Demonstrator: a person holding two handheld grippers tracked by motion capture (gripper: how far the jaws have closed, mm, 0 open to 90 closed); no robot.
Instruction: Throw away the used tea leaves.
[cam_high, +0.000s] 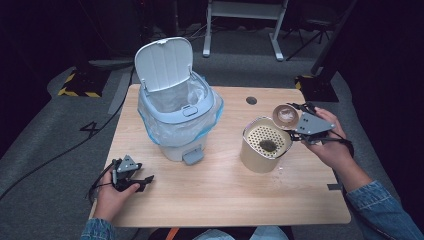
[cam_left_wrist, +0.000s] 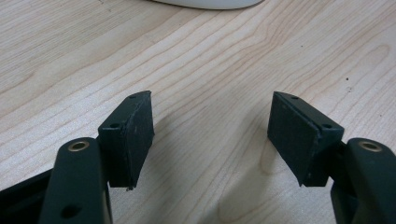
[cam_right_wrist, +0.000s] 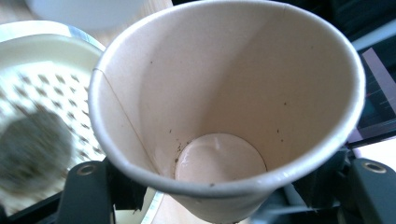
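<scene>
My right gripper (cam_high: 296, 121) holds the paper cup (cam_right_wrist: 224, 107) between its fingers, tipped on its side just above the far rim of the round strainer container (cam_high: 252, 155) on the worktop (cam_high: 225, 190). My left gripper (cam_left_wrist: 210, 140) rests low over the bare worktop, fingers apart, holding nothing.

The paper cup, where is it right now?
In the high view the paper cup is at the table's right side, held in the right tool just above the strainer pot.
</scene>
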